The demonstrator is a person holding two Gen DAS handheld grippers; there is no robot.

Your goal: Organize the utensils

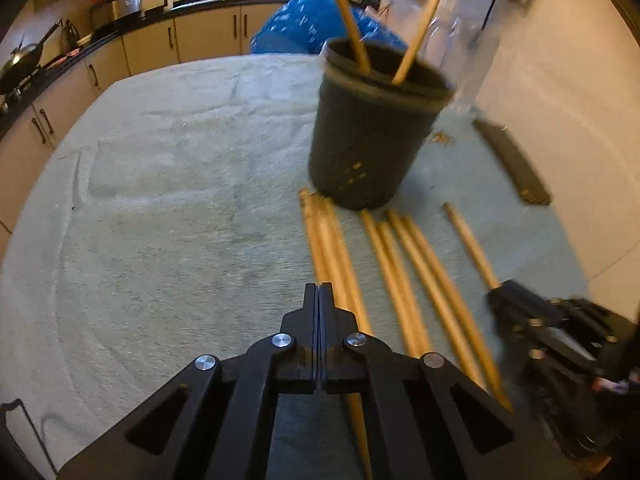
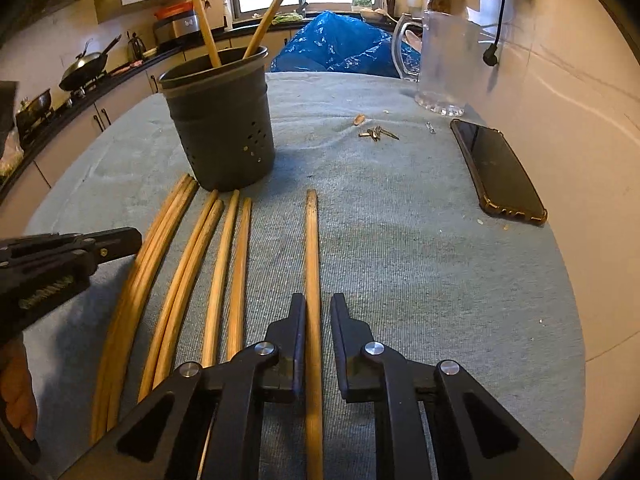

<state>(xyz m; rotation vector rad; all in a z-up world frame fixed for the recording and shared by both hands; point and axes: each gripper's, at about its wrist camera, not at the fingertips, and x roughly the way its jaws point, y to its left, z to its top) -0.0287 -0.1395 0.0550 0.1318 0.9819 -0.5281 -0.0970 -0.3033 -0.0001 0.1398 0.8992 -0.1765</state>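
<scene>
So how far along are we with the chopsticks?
Two chopsticks already stand in the holder. The right claw straddles a lone chopstick, not gripping yet; the left claw is shut on nothing. Six others lie on the cloth.

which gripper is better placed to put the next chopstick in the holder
Right. The right gripper already straddles the lone chopstick, one finger against it, though a gap remains on the other side. The left gripper is shut with nothing in it. The holder stands just ahead.
</scene>
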